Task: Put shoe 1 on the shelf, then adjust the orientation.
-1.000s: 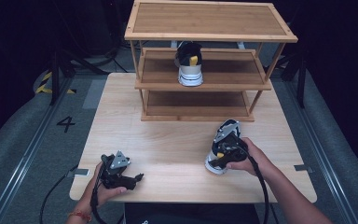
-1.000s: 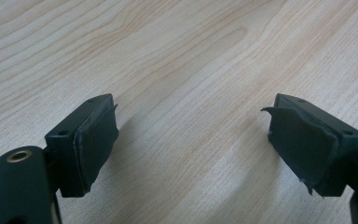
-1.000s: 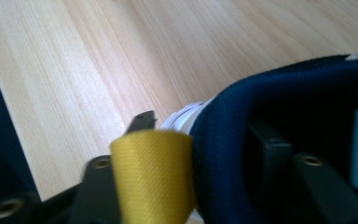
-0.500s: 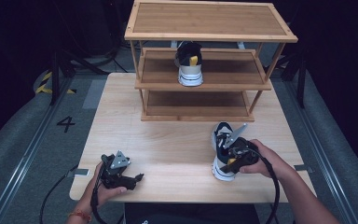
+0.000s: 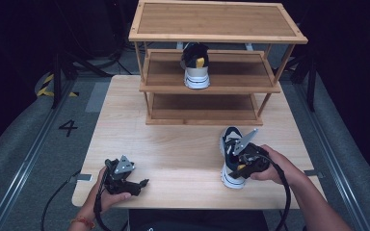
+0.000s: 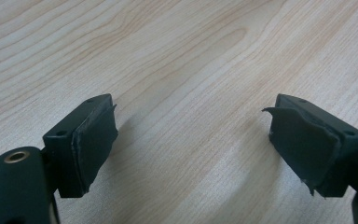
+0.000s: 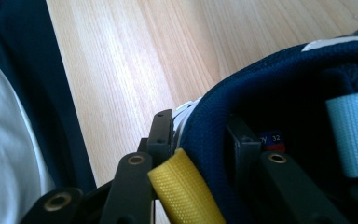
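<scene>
A navy shoe point(image 5: 228, 144) with a white sole stands on the wooden table point(image 5: 173, 144) at the front right, toe pointing away. My right gripper point(image 5: 243, 169) has just closed on its heel collar. In the right gripper view one jaw is outside and one inside the navy collar point(image 7: 284, 88), beside a yellow pull tab point(image 7: 186, 191), so the right gripper point(image 7: 200, 133) is shut on the shoe. A matching shoe point(image 5: 195, 67) sits on the middle shelf of the wooden rack point(image 5: 212, 89). My left gripper point(image 5: 138, 185) rests at the front left, and in its own view the left gripper point(image 6: 191, 144) is open over bare wood.
The three-shelf rack stands at the back of the table; its top point(image 5: 217, 19) and bottom shelf point(image 5: 202, 113) hold nothing. Cables trail from both grippers over the front edge. A grey floor with a "4" mark point(image 5: 68, 127) lies to the left.
The right hand has shifted slightly toward the front edge with the shoe, which now stands straighter on its sole. The left gripper has not moved.
</scene>
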Demonstrator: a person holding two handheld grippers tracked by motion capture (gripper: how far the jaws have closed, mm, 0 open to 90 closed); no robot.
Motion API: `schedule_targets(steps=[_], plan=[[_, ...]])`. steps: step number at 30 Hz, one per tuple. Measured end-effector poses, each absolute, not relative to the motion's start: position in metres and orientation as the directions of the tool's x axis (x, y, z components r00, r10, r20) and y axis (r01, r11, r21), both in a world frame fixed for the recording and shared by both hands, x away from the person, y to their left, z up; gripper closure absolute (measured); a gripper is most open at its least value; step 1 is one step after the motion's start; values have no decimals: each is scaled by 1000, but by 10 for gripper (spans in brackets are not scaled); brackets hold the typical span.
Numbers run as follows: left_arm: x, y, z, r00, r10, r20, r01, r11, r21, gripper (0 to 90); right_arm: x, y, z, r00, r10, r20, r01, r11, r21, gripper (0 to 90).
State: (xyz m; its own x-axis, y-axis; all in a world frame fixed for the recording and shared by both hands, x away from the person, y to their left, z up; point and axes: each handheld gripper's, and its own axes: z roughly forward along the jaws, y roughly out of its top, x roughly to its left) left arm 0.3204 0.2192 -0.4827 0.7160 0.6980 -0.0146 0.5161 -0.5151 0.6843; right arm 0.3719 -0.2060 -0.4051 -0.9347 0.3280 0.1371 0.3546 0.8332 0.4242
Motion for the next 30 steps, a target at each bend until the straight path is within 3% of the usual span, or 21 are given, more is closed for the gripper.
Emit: schedule_targets(steps=[17, 30], plan=[[322, 219, -483, 726, 688, -11, 507, -523, 685, 149, 365, -213, -389, -958, 276, 74, 282, 871, 403, 699], [323, 219, -483, 727, 687, -13, 507, -523, 685, 147, 356, -221, -320, -971, 236, -44, 190, 868, 459, 699]])
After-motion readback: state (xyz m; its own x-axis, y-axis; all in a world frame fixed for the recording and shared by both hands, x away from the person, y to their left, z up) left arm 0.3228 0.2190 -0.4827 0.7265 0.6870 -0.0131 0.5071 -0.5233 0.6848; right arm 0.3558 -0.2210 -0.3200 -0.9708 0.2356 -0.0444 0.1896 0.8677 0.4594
